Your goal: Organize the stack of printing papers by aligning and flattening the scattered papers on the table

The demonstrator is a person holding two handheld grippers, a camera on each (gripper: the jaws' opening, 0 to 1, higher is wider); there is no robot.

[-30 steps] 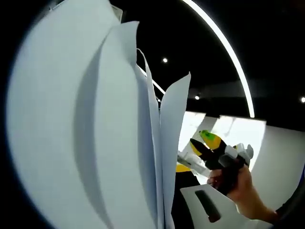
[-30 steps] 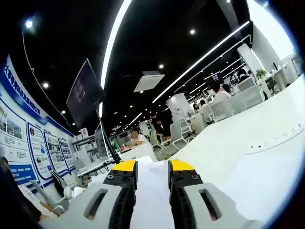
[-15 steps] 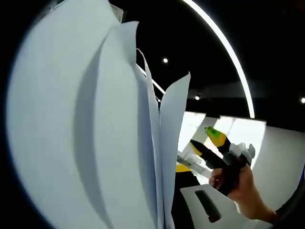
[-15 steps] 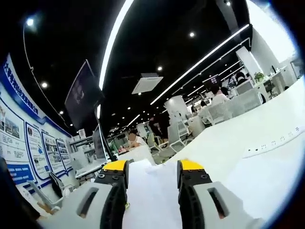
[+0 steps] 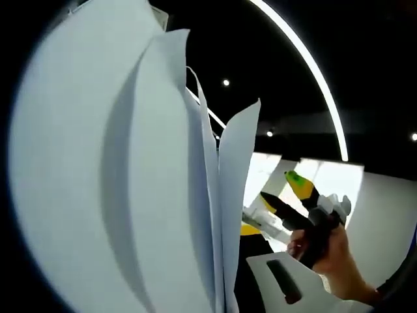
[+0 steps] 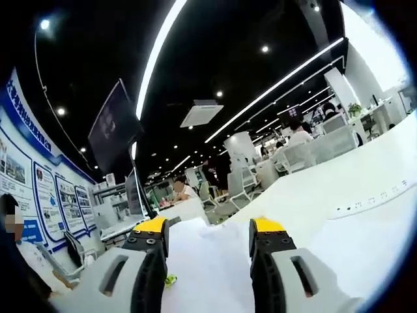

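Observation:
Several white printing papers (image 5: 117,182) stand on edge close in the left gripper view, their top edges fanned apart. My left gripper (image 5: 228,241) is shut on them; its yellow-tipped right jaw presses against the sheets and the other jaw is hidden behind them. To the right, a hand (image 5: 335,257) holds my right gripper (image 5: 281,189), its jaws spread. In the right gripper view, my right gripper (image 6: 210,227) is open, with a white sheet (image 6: 208,267) lying loose between the jaws.
A white table (image 6: 339,189) stretches to the right, with a white power strip (image 6: 378,194) on it. Office chairs and seated people (image 6: 179,189) are far behind. A dark screen (image 6: 114,127) hangs at the upper left, above wall posters (image 6: 26,189).
My right gripper's jaws have spread apart around the sheet, as both views show. The papers in my left gripper have not moved.

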